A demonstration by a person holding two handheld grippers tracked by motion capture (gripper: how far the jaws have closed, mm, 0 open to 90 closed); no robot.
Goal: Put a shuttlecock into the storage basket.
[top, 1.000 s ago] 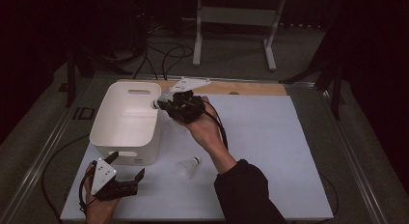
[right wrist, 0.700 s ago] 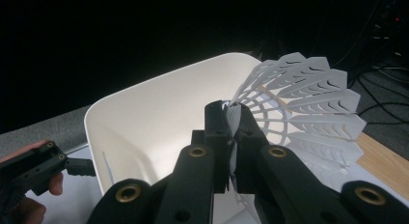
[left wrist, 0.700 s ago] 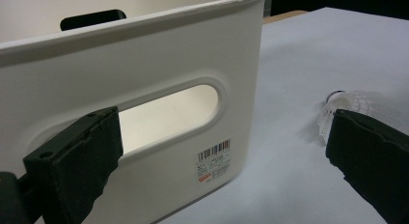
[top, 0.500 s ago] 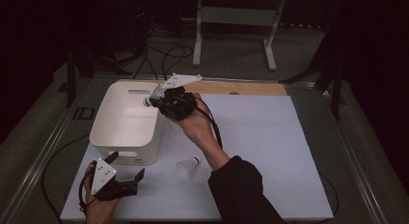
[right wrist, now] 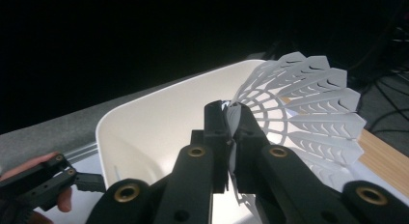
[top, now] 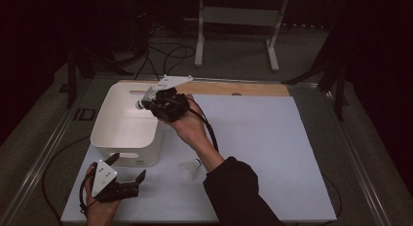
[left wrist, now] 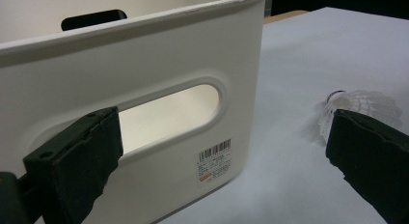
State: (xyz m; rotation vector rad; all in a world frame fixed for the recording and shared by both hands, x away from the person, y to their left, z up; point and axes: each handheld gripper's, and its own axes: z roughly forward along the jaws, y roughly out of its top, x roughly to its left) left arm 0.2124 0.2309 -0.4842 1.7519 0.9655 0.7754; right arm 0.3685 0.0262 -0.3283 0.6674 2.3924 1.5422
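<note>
White plastic shuttlecock (right wrist: 308, 113) is pinched by its skirt between the right gripper (right wrist: 230, 132) fingers, held over the rim of the white bin (top: 127, 133). Left gripper (top: 127, 173) rests on the pale surface (top: 253, 138) just before the bin, fingers spread, with a second shuttlecock (top: 191, 167) lying nearby.

High view looks down; 2 close tool views share the white bin (top: 127, 133).

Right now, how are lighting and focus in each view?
High view: dim, dark surround, mat lit. Left gripper view: bright and even, bin sharp, near pads soft. Right gripper view: black background, held shuttlecock bright and crisp, right gripper sharp.
</note>
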